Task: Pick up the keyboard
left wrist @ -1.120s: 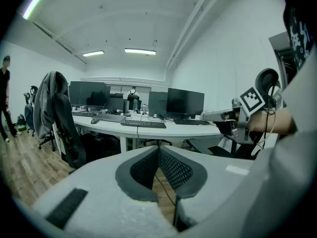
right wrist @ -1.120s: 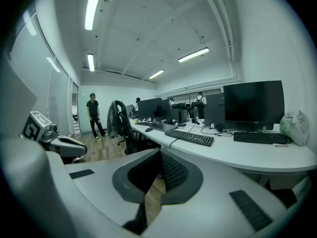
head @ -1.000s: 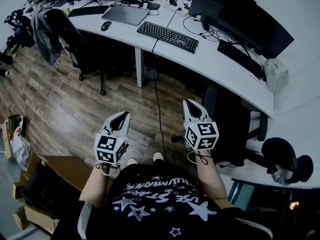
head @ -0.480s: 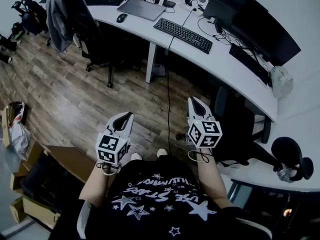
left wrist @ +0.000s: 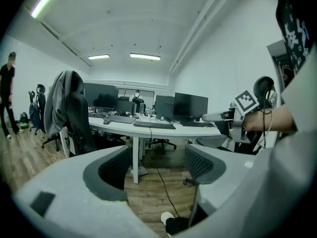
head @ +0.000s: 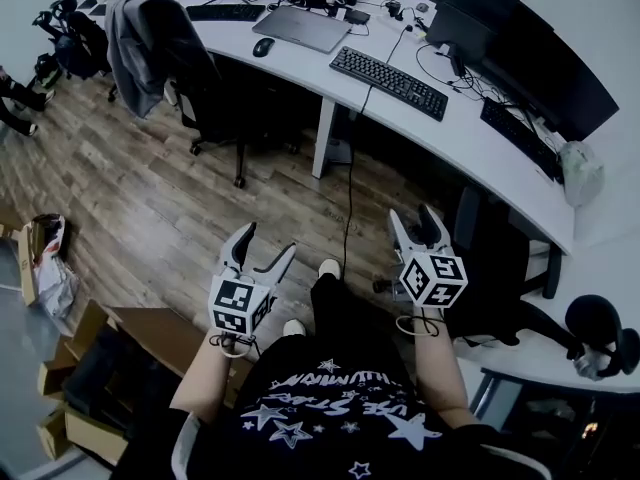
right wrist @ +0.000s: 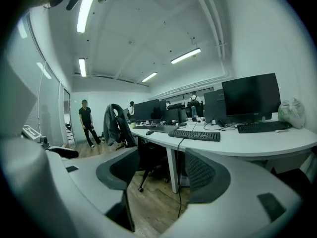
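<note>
You are at the approach step, with nothing picked up yet. Your left gripper (head: 266,243) has its jaws opening, already spread wide, and nothing stands between them but bare floor far below. Your right gripper (head: 413,218) is also opening, its jaws about half apart, and it too is empty.

The keyboard (head: 388,81) lies flat on the white desk (head: 440,133), well ahead of both grippers and higher than they point. It sits roughly on the line between the 2 grippers, a little nearer the right one's path. Beyond it and to the left of both grippers are a mouse (head: 263,47) and a laptop (head: 300,28). A 2nd keyboard (head: 518,138) lies further along the desk, off to the right of your right gripper, in front of the monitors.

Next, you need to close the long gap to the desk and raise both grippers to desktop height. Then bring 1 gripper to each short end of the near keyboard, jaws wide enough to take its edge. A cable (head: 350,198) hangs from the desk edge near it; it looks likely to drag when you lift, so lift slowly.
</note>
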### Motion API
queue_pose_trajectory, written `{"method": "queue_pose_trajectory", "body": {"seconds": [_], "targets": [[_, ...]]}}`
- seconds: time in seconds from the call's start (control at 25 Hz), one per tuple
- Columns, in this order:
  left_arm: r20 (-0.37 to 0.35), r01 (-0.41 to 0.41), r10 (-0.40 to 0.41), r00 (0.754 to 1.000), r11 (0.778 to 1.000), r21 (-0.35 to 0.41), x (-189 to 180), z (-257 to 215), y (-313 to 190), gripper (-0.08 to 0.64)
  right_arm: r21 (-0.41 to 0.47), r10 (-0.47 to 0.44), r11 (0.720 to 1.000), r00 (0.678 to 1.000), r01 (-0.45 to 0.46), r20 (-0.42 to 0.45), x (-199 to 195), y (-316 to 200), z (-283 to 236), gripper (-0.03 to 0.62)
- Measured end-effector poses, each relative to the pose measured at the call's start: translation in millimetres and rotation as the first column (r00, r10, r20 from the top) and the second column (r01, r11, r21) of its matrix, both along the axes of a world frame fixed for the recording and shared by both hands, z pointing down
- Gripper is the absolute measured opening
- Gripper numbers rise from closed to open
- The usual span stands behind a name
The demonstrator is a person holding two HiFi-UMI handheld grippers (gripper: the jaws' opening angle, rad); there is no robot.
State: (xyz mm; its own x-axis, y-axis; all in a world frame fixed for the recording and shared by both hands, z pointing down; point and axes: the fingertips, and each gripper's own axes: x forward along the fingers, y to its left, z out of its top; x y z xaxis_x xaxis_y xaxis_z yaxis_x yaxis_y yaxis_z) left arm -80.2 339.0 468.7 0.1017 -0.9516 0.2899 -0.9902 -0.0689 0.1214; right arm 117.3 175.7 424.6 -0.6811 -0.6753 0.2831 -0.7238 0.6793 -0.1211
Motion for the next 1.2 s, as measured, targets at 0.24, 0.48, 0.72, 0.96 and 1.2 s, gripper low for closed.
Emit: {"method": "queue_pose_trajectory", "body": {"seconds": [0.24,0.48,0.72,0.96,1.2], "targets": [[0.002,-0.001,0.001,1.0,0.999,-0.036,-13,9,-37,0.377,-0.059,0.013,0.998,1.0,-0.013,0.004,-15,-60,26,0.354],[0.056,0.005,-0.003,0.998,0.999,-0.047,-45,3,-122,0.394,-0.058,0.032,0.998,0.999,-0.031,0.024,-37,-149,29,0.371],[0.082,-0.051,0.055,0.995,0.998,-0.046,-46,-9,-231,0.397,-0.064,0.09,0.994,0.995,-0.087,0.043,-16,-243,28,0.391],[0.106,-0.103,0.103,0.989,0.995,-0.001,-35,-27,-317,0.397,-0.074,0.124,0.99,0.99,-0.119,0.073,3,-298,24,0.394],[0.108,-0.149,0.152,0.983,0.988,-0.027,-37,-20,-348,0.397,-0.074,0.124,0.99,0.991,-0.12,0.052,-9,-323,26,0.394]]}}
